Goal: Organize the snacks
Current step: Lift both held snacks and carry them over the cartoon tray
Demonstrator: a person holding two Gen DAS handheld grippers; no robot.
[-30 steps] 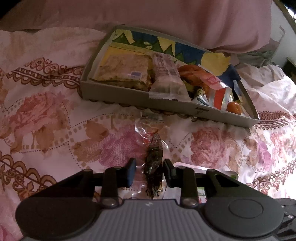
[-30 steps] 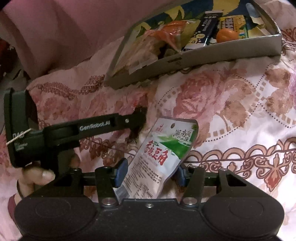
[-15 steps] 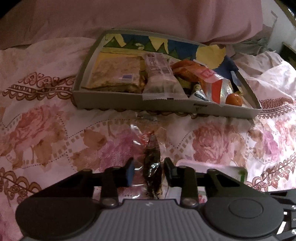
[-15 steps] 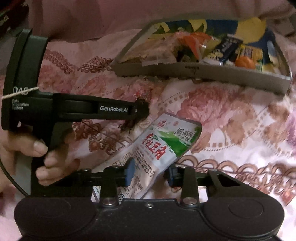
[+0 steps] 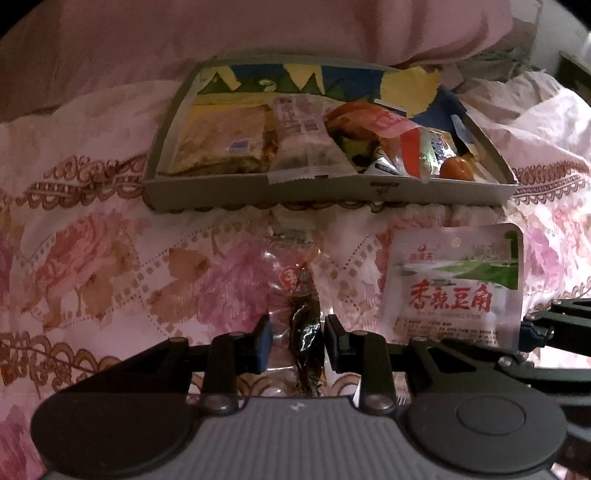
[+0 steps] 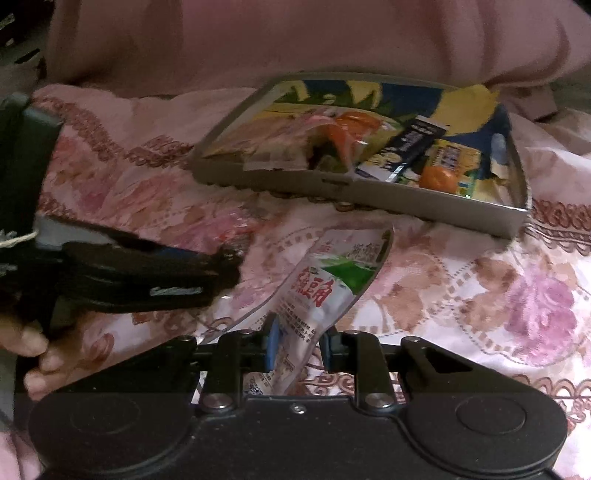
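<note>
Snacks filled most of the grey cardboard tray (image 5: 332, 190) that sat on the flowered bedspread (image 5: 110, 266), its near wall facing you and its far wall close under the pink pillow (image 5: 258, 33). Inside, a flat yellow-brown packet (image 5: 221, 138) lay at the left end, a pale wrapped bar (image 5: 306, 144) lapped over the near rim beside it, an orange-red packet (image 5: 388, 129) leaned in the middle, and a small orange fruit (image 5: 456, 169) sat near the right corner, so little bare floor showed. Between the tray and your tools the bedspread lay open, with free cloth to the left as well. Your left gripper (image 5: 297, 341) had its jaws narrow around a clear packet of dark dried snack (image 5: 304, 325), which stood upright between the pads; whether the pads pressed on it you could not tell from this view. Your right gripper (image 6: 297, 345) had just been closing, and its jaws were pinching the lower end of the white-and-green pouch (image 6: 325, 288), which tilted up towards the tray. The two tools worked close together: the left one crossed the right wrist view just beside the pouch, with your fingers (image 6: 37, 354) on its handle.
</note>
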